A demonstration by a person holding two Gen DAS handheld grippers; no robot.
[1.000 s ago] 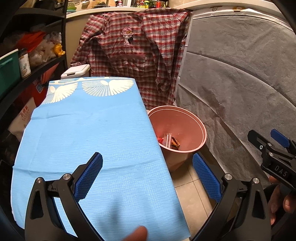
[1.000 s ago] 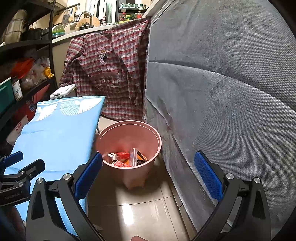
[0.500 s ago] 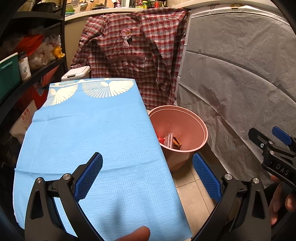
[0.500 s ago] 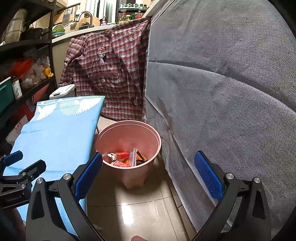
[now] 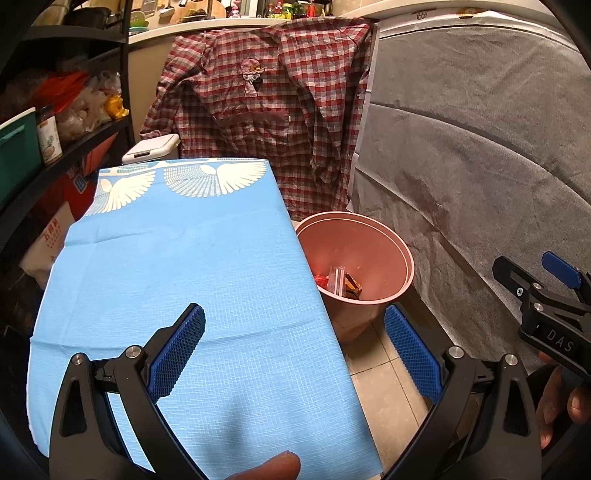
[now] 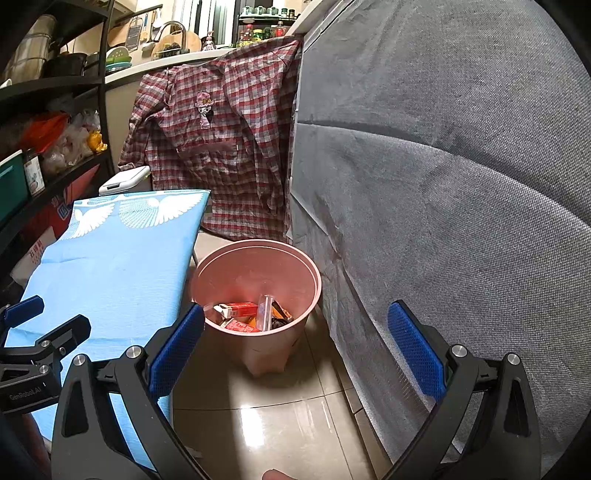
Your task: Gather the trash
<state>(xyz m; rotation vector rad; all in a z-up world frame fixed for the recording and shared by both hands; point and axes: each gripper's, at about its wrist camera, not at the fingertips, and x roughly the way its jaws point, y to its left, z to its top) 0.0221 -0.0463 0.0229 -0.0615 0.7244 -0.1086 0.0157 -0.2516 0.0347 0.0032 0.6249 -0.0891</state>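
1. In the left wrist view, the blue tablecloth (image 5: 184,280) sits slightly lower and nearer the left gripper (image 5: 293,350) than a second ago.
2. The pink bin (image 5: 356,254) shifts slightly right and down between its fingers.
3. The right gripper (image 6: 295,350) edges marginally closer to the bin.

The worktop's (image 5: 177,266) edge hides the near wall of the pink bin (image 5: 388,254) in the left wrist view. The trash (image 6: 251,314) lies jumbled, its labels too small to read. The far shelf jars (image 6: 266,33) are blurred, and the shirt's (image 6: 221,147) hem is cut off behind the bin.
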